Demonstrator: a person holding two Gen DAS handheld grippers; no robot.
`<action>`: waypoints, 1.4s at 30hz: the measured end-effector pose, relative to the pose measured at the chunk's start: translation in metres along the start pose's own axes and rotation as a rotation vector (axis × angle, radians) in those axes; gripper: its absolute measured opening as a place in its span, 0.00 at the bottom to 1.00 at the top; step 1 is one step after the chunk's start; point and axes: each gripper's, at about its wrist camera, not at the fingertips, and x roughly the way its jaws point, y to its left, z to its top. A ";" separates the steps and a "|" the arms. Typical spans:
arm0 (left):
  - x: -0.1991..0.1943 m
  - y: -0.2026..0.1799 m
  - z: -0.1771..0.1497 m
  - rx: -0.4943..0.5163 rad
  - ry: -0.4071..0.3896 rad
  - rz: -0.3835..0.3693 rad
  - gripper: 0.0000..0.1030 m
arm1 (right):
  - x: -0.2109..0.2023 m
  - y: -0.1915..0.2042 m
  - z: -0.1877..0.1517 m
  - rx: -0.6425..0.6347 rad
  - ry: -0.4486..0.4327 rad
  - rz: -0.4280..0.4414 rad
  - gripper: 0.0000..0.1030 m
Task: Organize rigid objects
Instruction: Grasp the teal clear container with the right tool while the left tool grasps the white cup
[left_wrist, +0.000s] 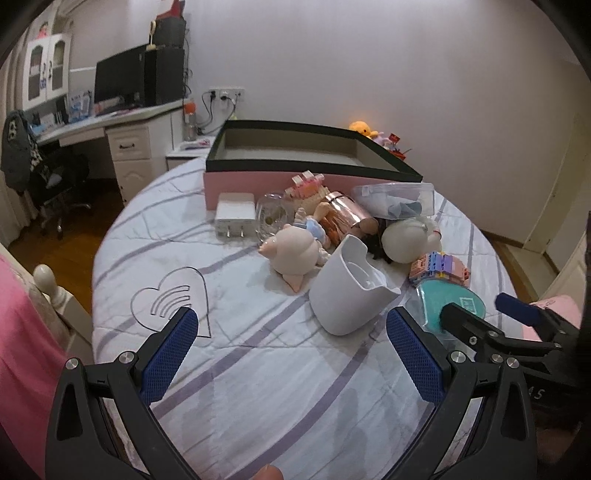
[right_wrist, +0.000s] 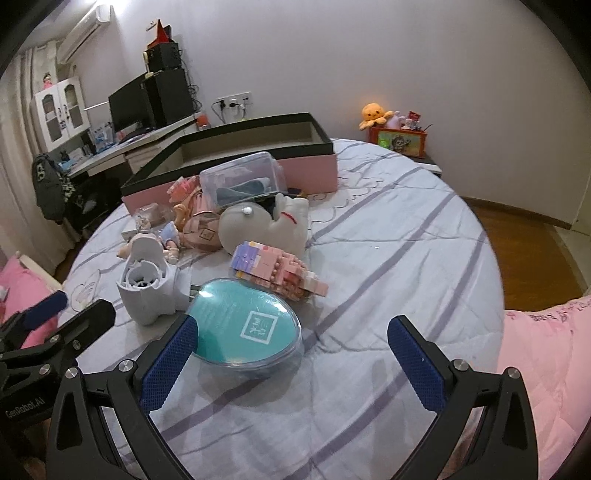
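- Pink-sided and black-rimmed, the box (left_wrist: 314, 155) sits at the far end of the bed (left_wrist: 258, 369), and as far as its visible interior shows, nothing is in it yet.
- All the rigid items lie in a heap on the quilt just in front of the box: a white charger (left_wrist: 236, 216), a piglet figurine (left_wrist: 295, 253), a rose-gold can (left_wrist: 341, 218), a clear plastic case (right_wrist: 243, 179), a white figurine (right_wrist: 269, 225), a pink brick model (right_wrist: 277, 269), a white cup holder (left_wrist: 349, 288) and a teal oval case (right_wrist: 245, 328).
- My judgement: sorting has barely begun, with every piece left to move.
- The left gripper (left_wrist: 291, 354) hovers low over bare quilt, jaws spread wide and holding nothing, with the white cup holder just ahead between its fingers.
- The right gripper (right_wrist: 291, 362) is likewise wide apart and empty, its left pad (right_wrist: 168, 360) overlapping the teal oval case's edge in view; contact cannot be told.
- Both tools point toward the heap, side by side.
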 end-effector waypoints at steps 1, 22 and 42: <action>0.001 0.001 0.000 -0.003 0.004 -0.007 1.00 | 0.001 0.001 0.000 -0.004 0.001 0.006 1.00; 0.020 -0.024 0.019 0.051 0.047 -0.058 1.00 | 0.018 0.003 -0.008 -0.083 0.034 0.100 0.55; 0.057 -0.010 0.018 -0.008 0.121 -0.064 0.68 | 0.016 -0.011 -0.007 -0.058 0.024 0.105 0.50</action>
